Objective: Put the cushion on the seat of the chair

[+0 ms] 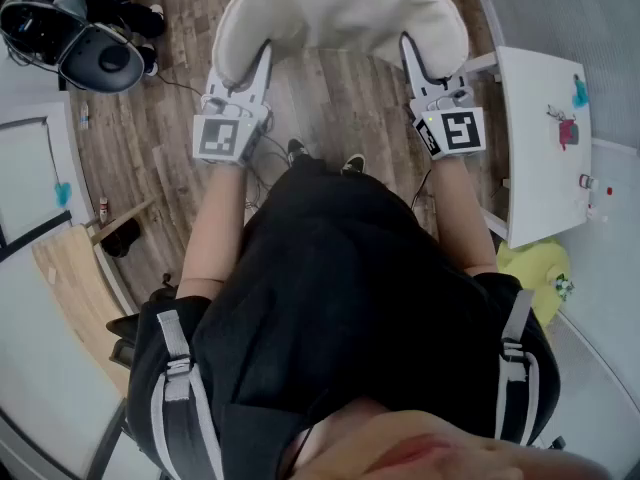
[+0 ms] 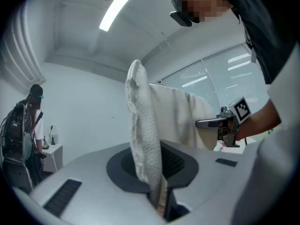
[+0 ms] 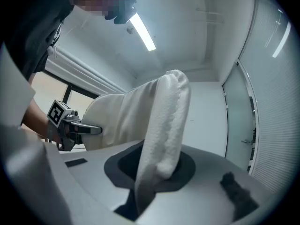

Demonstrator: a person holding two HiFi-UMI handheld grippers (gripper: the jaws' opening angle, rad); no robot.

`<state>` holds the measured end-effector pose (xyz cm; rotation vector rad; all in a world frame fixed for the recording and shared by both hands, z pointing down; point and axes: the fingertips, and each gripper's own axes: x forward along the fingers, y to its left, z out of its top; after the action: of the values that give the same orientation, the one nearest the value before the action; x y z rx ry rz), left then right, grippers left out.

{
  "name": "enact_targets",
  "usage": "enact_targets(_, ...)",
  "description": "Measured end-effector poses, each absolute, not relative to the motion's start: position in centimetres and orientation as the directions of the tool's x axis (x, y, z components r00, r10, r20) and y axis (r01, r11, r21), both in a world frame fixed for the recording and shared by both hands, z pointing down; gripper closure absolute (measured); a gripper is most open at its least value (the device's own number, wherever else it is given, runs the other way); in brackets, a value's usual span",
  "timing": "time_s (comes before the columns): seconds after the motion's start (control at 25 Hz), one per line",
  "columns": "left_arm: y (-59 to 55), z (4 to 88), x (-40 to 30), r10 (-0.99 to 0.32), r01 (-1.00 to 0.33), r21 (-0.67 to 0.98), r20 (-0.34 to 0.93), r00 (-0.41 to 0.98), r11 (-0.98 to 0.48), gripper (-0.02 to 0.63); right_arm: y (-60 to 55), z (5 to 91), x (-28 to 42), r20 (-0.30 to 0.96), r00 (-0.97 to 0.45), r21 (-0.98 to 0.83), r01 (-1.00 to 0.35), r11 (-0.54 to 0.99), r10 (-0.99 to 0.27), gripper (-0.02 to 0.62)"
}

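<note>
A cream, fleecy cushion [image 1: 340, 13] hangs in the air over the wooden floor at the top of the head view. My left gripper [image 1: 262, 56] is shut on its left edge and my right gripper [image 1: 408, 48] is shut on its right edge. In the left gripper view the cushion's edge [image 2: 143, 135] stands pinched between the jaws, with the right gripper [image 2: 220, 123] beyond it. The right gripper view shows the other edge [image 3: 161, 125] clamped the same way, and the left gripper [image 3: 77, 128] across from it. No chair seat shows in any view.
A white table [image 1: 545, 138] with small items stands at the right, a yellow-green object [image 1: 535, 268] below it. Black equipment [image 1: 80, 38] lies on the floor at upper left, a wooden board [image 1: 75, 268] at left. Another person [image 2: 28, 125] stands by a far wall.
</note>
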<state>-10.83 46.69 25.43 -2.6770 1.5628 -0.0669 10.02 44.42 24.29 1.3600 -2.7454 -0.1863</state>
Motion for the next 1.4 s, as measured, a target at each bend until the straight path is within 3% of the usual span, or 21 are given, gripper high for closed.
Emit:
enact_targets(0.48,46.9,25.7,-11.2,-0.870,-0.868,-0.060,0.018,0.493,-0.493,0.555,44.3,24.9,9.8,0.015,-0.609,0.099,-0.788,0.607,-0.793,0.543)
enact_targets(0.76,46.0,26.3,-17.4,-0.866,-0.865,-0.033,0.023,0.500,-0.500,0.555,43.6,24.7,3.6,0.049,-0.592,0.117,-0.797,0.593,-0.805,0.543)
enact_targets(1.4,42.7,27.3,-21.4,-0.835,-0.835,-0.019,0.024,0.550,-0.550,0.555,41.1,25.4,-0.5,0.065,-0.557,0.137,-0.817,0.560,-0.828,0.543)
